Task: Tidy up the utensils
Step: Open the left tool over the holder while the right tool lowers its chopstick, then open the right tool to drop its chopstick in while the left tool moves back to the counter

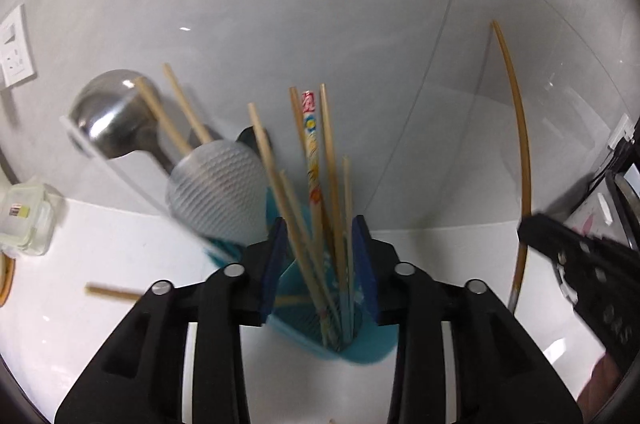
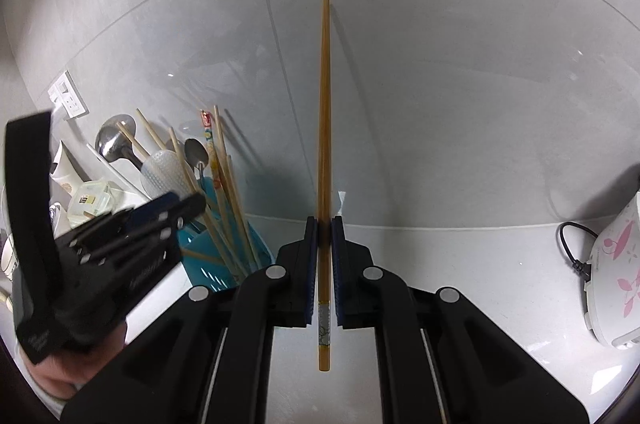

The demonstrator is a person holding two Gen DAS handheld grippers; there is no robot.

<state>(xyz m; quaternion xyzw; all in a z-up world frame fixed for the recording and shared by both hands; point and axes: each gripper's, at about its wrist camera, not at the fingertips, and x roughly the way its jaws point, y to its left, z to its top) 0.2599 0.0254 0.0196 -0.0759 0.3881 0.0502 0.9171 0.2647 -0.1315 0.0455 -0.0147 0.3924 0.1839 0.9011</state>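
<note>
A blue utensil holder (image 1: pixel 360 348) stands on the white counter by the tiled wall, holding several pale wooden chopsticks (image 1: pixel 328 151), one patterned chopstick (image 1: pixel 311 143), a steel ladle (image 1: pixel 108 115) and a white dimpled rice paddle (image 1: pixel 218 187). My left gripper (image 1: pixel 320 224) hangs over the holder with its jaws apart. The chopsticks rise between its blue pads, which do not press on them. My right gripper (image 2: pixel 325 224) is shut on a long brown chopstick (image 2: pixel 325 103), held upright to the right of the holder (image 2: pixel 208 264). The left gripper (image 2: pixel 186 203) also shows in the right wrist view.
One loose chopstick (image 1: pixel 112 292) lies on the counter left of the holder. A clear lidded container (image 1: pixel 24 220) sits at the far left below a wall outlet (image 1: pixel 14 51). A white rice cooker (image 2: pixel 616 276) with a black cord (image 2: pixel 572 248) stands at the right.
</note>
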